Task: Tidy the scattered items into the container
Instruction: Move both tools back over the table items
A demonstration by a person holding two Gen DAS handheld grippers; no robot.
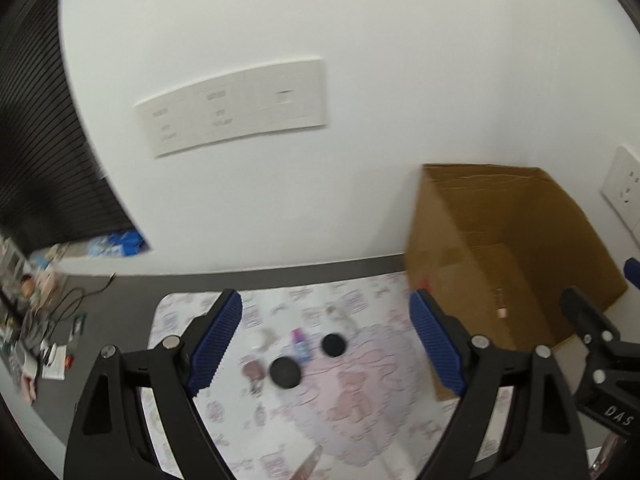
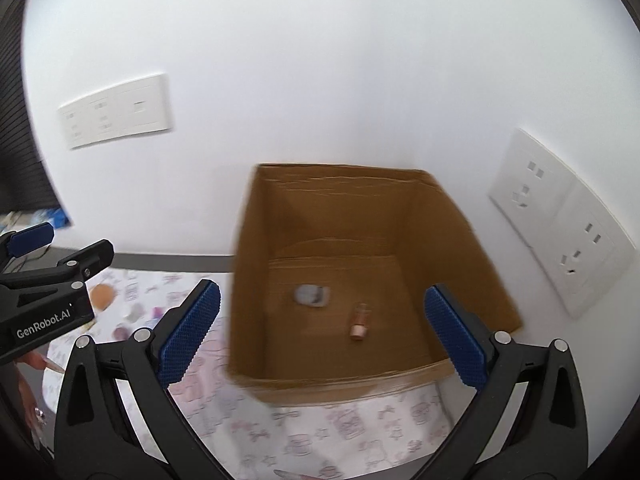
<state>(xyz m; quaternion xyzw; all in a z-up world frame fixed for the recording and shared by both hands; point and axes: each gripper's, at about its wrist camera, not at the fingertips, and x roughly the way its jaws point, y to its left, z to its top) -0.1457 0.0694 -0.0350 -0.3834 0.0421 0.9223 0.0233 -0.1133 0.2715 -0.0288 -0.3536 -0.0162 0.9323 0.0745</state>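
A white wall is seen behind a surface covered by a patterned cloth (image 1: 360,392). The cardboard box (image 2: 460,248) stands open on it, holding a small pink bottle (image 2: 359,322) and what may be a white jar (image 2: 312,295). Two black lids (image 1: 285,373) and a purple bottle (image 1: 300,344) are scattered between the spread, empty jaws of the left hand-held gripper (image 1: 326,340). The right hand-held gripper (image 2: 320,332) is likewise held wide, empty, before the box.

The left wrist camera sits behind its own blue fingers (image 1: 218,340) and looks steeply down over the patterned mat (image 1: 360,400), with the cardboard box (image 1: 520,216) to the right of its fingers. The right wrist camera looks down between its own fingers straight into the same box (image 2: 400,216), from nearer. Both views share the box, the mat and the white wall (image 1: 320,20)
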